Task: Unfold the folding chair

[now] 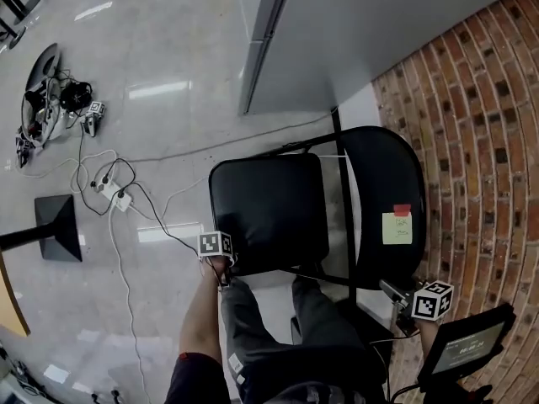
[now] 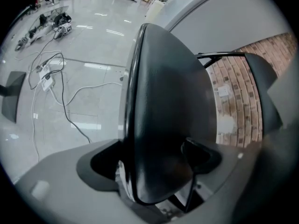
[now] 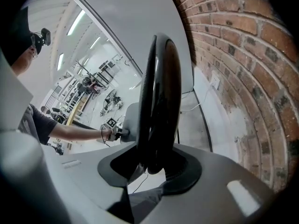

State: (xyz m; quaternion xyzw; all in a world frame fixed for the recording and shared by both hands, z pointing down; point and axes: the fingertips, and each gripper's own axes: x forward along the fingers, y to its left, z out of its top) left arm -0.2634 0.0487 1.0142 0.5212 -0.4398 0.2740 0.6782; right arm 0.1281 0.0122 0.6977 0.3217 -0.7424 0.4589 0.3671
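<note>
Though wide open, left claw [image 2: 152, 164] astride chair seat [image 1: 269, 209] edge; right claw [image 3: 156, 164] tight on backrest [image 1: 389, 183].

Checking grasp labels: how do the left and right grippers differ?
Left gripper is at the near corner of the seat; right gripper is at the rim of the backrest. Left jaws stand wide with a gap beside the seat; right jaws are narrower, clamped on the backrest. Both have black chair padding between their jaws.
</note>
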